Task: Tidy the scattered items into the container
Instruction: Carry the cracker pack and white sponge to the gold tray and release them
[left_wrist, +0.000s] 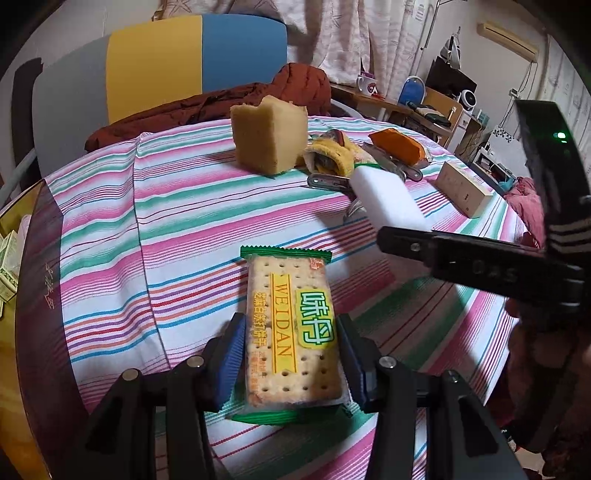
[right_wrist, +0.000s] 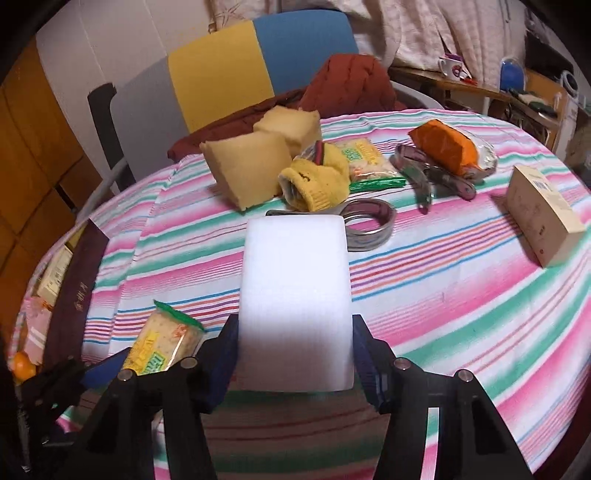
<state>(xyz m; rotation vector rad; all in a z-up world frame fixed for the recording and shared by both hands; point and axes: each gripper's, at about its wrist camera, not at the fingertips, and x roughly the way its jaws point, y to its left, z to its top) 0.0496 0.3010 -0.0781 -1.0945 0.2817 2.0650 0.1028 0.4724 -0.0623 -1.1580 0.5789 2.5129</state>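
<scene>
Left gripper (left_wrist: 291, 363) clamped on a cracker packet (left_wrist: 291, 332), lifted clear of the striped tablecloth (left_wrist: 177, 221) near the table's near edge. Right gripper (right_wrist: 295, 363) closed across a white foam block (right_wrist: 295, 295), pads against both long sides, apparently pressing. Best carried level toward the container (right_wrist: 79, 280) at the table's left edge, one load at a time so the arms stay apart; released low over the opening. Grip kept light, since foam squashes and crackers snap. Readable on the packet: "WEIDAN" plus Chinese characters. Gold script on the container's wall too small to read.
</scene>
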